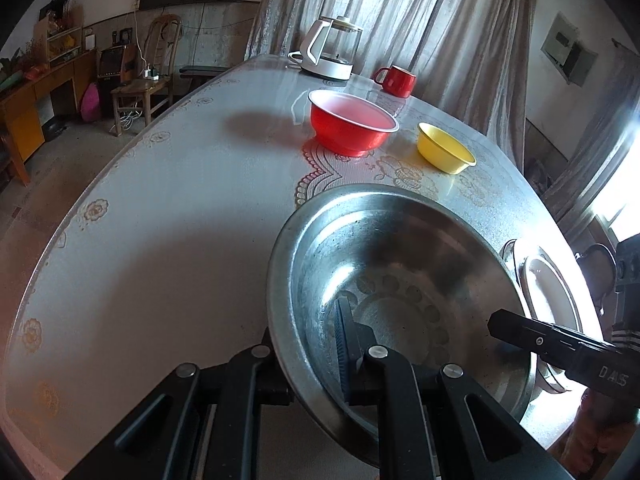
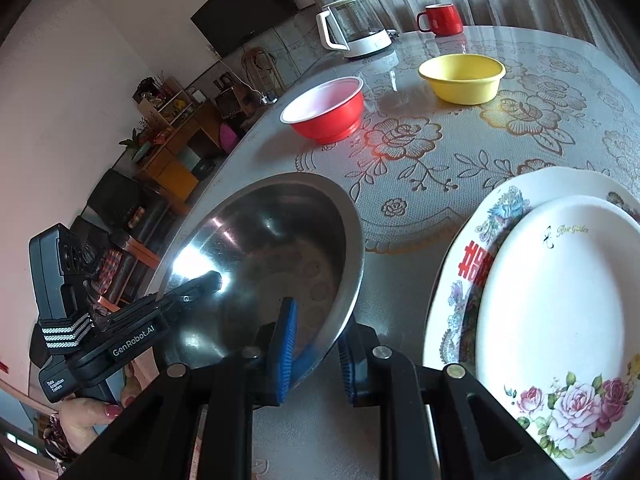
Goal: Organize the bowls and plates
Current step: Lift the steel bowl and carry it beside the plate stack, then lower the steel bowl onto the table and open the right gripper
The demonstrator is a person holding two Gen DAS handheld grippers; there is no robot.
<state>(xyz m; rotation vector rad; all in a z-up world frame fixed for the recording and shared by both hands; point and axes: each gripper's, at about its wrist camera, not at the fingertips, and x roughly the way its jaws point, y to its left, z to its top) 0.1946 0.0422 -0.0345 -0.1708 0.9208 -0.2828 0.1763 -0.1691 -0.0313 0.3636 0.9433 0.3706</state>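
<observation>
I have the steel bowl (image 1: 400, 280) clenched on two sides: my left gripper (image 1: 316, 344) pinches its near rim, one finger inside the bowl and the other under the rim outside, and my right gripper (image 2: 316, 344) clamps the opposite rim the same way, blue pads (image 2: 286, 344) tight on the metal. The bowl is round, so it has no long axis to speak of; its mouth faces up and it sits tilted between my fingers, and whether its base touches the table I cannot tell. Just beyond my right fingers, to their right, a white rose-printed plate (image 2: 560, 300) lies stacked on a larger flowered plate (image 2: 472, 248), close beside the bowl but not touching it. Farther ahead of both sets of fingers stand a red bowl (image 1: 352, 124) and a yellow bowl (image 1: 446, 148), both upright, well apart from the steel one, and past them a white-handled glass kettle (image 1: 330, 48) and a red mug (image 1: 396, 80). The table (image 1: 160, 200) is round, covered in a glossy cloth with gold floral print. Behind it hang pale curtains (image 1: 400, 12); along the far wall I see wooden chairs, a wooden cabinet and a dark wall-mounted screen
</observation>
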